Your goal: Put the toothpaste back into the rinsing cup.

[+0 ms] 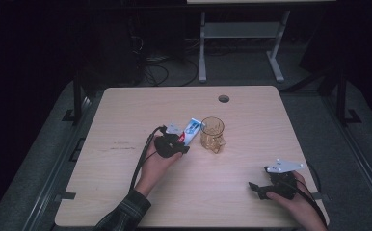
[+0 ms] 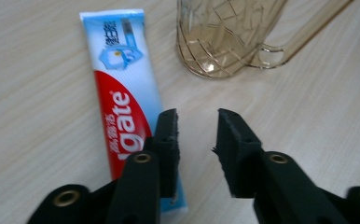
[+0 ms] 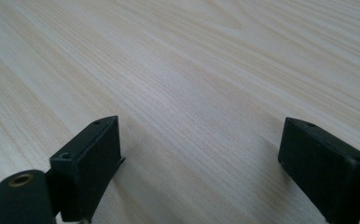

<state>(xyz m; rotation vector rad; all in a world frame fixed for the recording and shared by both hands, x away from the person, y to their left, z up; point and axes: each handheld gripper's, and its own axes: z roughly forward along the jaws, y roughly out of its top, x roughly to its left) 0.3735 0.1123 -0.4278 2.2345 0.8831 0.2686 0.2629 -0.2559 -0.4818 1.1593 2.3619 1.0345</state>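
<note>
Near middle of desk (image 1: 126, 110): toothpaste tube (image 2: 122, 112) lying flat on wood, just beside amber glass mug (image 2: 225, 37) standing upright. Left gripper (image 2: 197, 135) hovering over lower end of tube, jaws standing narrowly apart, gripping nothing; one jaw overlapping tube edge, bare wood showing in gap. At near right corner of desk: right gripper (image 3: 199, 154) resting low, jaws gaping wide, holding nothing, well apart from tube.

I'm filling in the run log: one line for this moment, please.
left gripper: open, empty, beside toothpaste box | amber cup: upright, behind | right gripper: open, empty, over table
</note>
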